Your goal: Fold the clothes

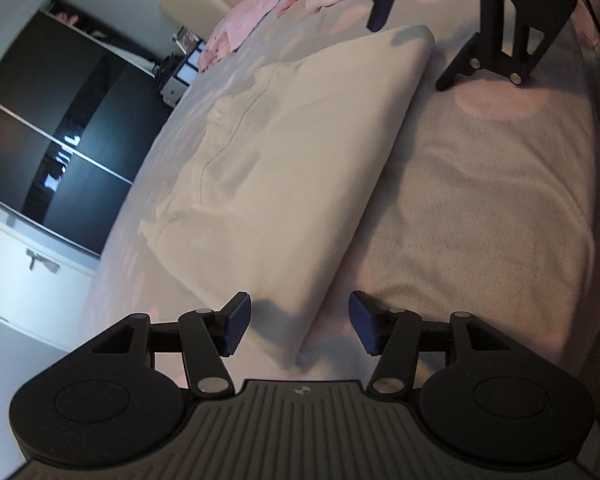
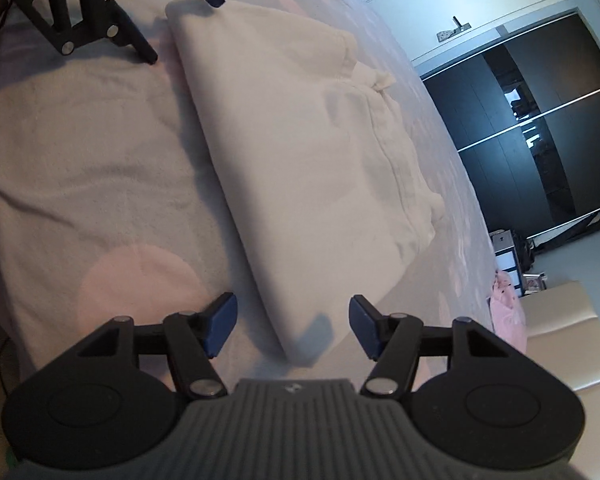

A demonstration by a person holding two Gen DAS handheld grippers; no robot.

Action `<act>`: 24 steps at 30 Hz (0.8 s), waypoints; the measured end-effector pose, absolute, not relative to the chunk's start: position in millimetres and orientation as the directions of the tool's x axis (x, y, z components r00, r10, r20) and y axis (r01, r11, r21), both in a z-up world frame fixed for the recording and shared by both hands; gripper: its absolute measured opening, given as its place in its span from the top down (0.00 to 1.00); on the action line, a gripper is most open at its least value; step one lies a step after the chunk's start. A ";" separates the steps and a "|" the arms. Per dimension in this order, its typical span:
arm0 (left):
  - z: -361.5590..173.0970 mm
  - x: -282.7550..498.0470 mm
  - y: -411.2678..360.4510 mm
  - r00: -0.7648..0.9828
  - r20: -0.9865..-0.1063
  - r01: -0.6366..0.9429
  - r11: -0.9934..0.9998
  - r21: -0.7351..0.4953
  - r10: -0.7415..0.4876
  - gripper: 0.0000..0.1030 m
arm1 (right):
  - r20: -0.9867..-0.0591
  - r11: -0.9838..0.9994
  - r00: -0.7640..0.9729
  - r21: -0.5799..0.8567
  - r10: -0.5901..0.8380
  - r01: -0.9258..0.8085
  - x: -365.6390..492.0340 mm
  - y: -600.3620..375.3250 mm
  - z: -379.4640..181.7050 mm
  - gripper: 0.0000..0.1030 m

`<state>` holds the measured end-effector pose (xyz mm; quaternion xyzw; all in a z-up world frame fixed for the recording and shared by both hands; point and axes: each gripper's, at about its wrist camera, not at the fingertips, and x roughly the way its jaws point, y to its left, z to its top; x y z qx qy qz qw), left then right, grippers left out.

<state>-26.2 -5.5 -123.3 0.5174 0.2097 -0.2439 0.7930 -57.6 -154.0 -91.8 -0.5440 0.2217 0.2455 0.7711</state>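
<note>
The left tool (image 1: 298, 322) hovers low over the bed (image 1: 480, 200) with its blue pads spread apart and nothing pinched between them; 1 near corner of the folded cream garment (image 1: 284, 168) lies just below and between the pads, but neither pad presses on it. In the left wrist view the right tool (image 1: 408, 50) shows at the far end of the same garment, its fingers parted too, straddling the opposite corner. From the right wrist view the right tool (image 2: 292, 322) reads the same way: pads wide, empty, the garment's (image 2: 300, 152) corner under the gap. The left tool (image 2: 180, 28) appears at the top of that view, over the far corner.

The garment lies flat on the bed as a long folded slab, with a smooth folded edge along one side and seams and bunched cloth along the other. A pile of pink clothes (image 1: 256, 8) lies further up the bed, well apart from it.

Judging by this, 1 fold is laid down and the tools are free of the cloth. The next move likely calls for both tools to close on the 2 end corners, or on 1 short end, catching all layers so the stack does not slide apart when lifted over.
</note>
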 end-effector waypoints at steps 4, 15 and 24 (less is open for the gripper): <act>-131.9 -18.3 -14.4 0.826 -0.532 0.562 0.331 0.758 -0.185 0.49 | -0.572 0.277 0.808 -0.761 0.140 -0.587 -47.8 -151.1 -98.5 0.40; -129.0 -13.0 -28.3 0.814 -0.544 0.581 0.295 0.758 -0.204 0.85 | -0.543 0.310 0.819 -0.759 0.184 -0.573 -37.1 -145.9 -86.4 0.82; -85.1 -20.4 -19.6 0.781 -0.586 0.622 0.358 0.696 -0.216 0.91 | -0.551 0.340 0.810 -0.736 0.200 -0.585 -46.7 -144.2 -40.8 0.88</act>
